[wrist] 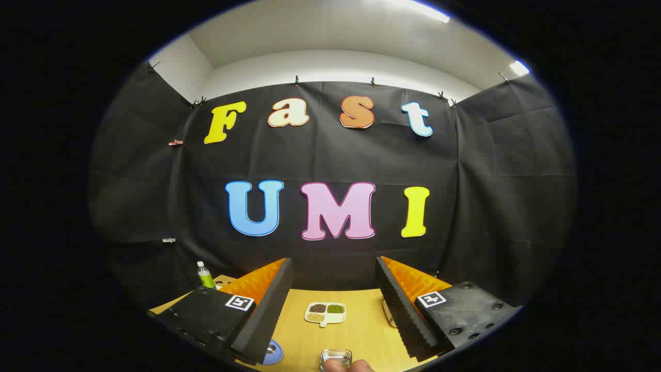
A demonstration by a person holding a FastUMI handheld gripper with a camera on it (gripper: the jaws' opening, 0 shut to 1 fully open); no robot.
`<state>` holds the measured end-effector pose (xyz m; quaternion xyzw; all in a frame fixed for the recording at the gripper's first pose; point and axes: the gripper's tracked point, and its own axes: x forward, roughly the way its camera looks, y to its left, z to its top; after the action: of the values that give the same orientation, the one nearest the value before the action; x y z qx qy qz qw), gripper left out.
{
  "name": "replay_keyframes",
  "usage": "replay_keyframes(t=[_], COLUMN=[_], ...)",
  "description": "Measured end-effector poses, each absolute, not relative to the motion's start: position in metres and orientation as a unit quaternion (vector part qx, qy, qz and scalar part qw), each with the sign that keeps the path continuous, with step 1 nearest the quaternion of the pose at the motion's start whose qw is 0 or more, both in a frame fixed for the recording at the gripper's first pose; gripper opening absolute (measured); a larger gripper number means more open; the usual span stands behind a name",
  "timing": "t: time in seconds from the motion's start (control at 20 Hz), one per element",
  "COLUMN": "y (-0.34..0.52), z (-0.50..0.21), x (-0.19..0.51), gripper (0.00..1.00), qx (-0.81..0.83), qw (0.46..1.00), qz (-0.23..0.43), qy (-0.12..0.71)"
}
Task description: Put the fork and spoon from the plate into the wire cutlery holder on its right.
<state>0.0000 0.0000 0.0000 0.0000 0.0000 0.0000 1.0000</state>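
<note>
On the wooden table (361, 330): one divided dish (325, 313), holding three kinds of beans.
Gripper (333, 305): fingers spread wide, holding nothing, the dish between them.
Nearer than the dish: one small glass container (335, 357), one fingertip (346, 366) touching it.
Left of the dish: one blue disc (272, 352); one green bottle (205, 275).
Fork, spoon, holder: cannot tell.

The tongs (333, 310) stand wide apart, with nothing held in the gap. Bare tabletop (361, 330) lies between them. On that lane sit a divided dish (325, 313) farther out and a small glass dish (335, 357) nearer, touched by a fingertip (347, 366). A bottle (205, 275) stands far left.
</note>
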Motion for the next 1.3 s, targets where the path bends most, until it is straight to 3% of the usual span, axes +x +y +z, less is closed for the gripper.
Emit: replay_keyframes(t=[1.3], y=[0.087], z=[-0.101], x=[0.003], gripper=[0.98], qx=[-0.011], qw=[0.994], qz=[0.057], qy=[0.097])
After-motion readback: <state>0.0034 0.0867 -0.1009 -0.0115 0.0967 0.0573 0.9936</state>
